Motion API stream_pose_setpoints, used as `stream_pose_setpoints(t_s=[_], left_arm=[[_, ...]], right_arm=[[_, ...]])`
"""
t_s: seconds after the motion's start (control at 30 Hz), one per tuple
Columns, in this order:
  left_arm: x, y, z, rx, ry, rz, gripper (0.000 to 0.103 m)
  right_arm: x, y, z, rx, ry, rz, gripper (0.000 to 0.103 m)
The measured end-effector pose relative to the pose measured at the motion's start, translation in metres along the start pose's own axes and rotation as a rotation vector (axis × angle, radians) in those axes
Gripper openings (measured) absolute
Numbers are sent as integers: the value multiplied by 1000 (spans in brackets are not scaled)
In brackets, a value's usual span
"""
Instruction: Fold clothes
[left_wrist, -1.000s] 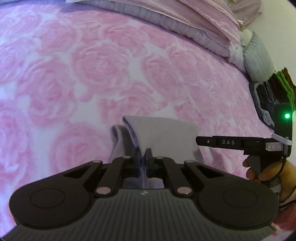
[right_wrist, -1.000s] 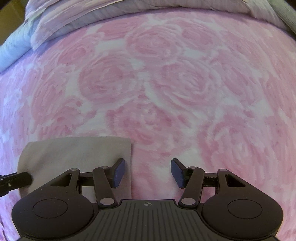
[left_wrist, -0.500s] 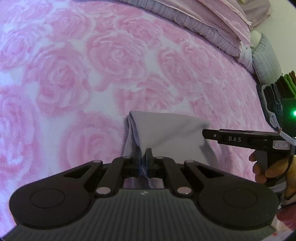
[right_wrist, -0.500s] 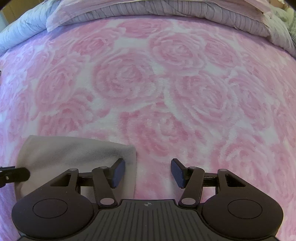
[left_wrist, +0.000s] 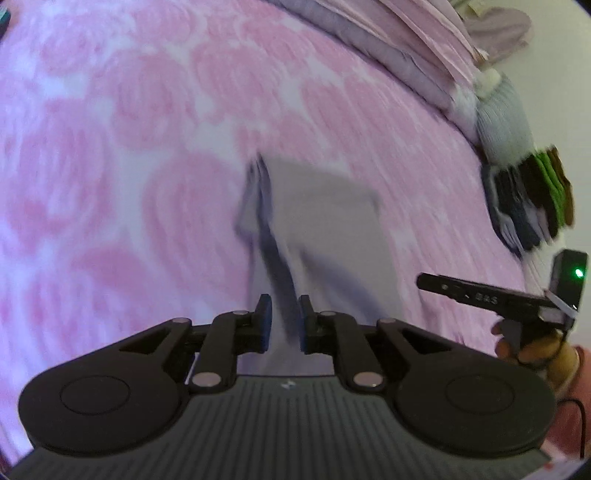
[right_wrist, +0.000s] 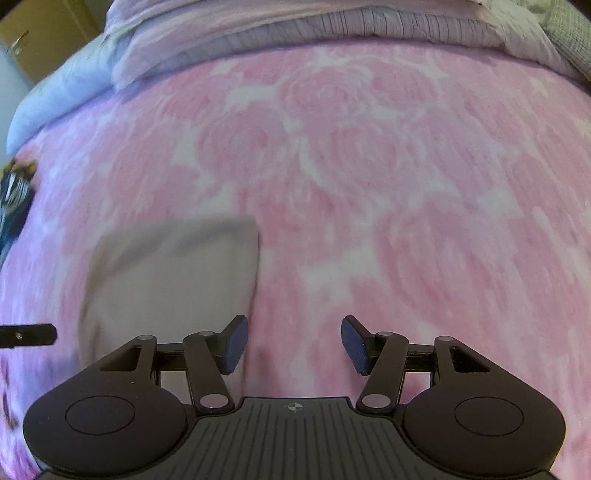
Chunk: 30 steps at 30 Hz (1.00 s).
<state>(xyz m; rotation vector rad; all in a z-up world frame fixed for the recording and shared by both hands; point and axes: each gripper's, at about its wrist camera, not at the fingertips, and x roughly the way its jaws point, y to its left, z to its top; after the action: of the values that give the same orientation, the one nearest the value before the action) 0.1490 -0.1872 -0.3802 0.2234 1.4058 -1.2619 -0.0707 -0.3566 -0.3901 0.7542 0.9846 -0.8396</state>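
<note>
Folded grey cloth (left_wrist: 325, 221) on rose bedspread (right_wrist: 369, 184). My left gripper (left_wrist: 284, 317) fingers part-released astride its fold; right gripper (right_wrist: 293, 341) wide, empty. Withdraw straight back, not snagging layers.

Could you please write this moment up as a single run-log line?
task: fold clothes | left gripper: open, grey folded cloth between its fingers | right gripper: open, empty | cloth lying on pink rose blanket
</note>
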Motion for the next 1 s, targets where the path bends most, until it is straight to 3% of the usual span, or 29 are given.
stream_pose_setpoints(t_s=[0.17,0.33,0.53,0.8,0.83,0.9,1.0], left_arm=[[7,-7,-35,6,52,17,9],[16,-6,-47,5,57,78,9],[8,-4,-60,-3,60,86,9],[18,1,-64,23,66,61,9],[17,0,-65,32,64,54,1],[13,0,-67,37,52,40,0],[-1,0,-71,37,10,11,0]], right_arm=[[-25,5,-48,-20,45,51,53],[-44,30,-83,-185,12,99,53],[-45,70,-112,-456,-35,60,42],[-29,82,-125,-503,-31,7,41],[-28,83,-126,-520,-32,-4,35],[-28,87,-129,-557,-40,-27,20],[-33,90,-134,-589,-65,-44,5]])
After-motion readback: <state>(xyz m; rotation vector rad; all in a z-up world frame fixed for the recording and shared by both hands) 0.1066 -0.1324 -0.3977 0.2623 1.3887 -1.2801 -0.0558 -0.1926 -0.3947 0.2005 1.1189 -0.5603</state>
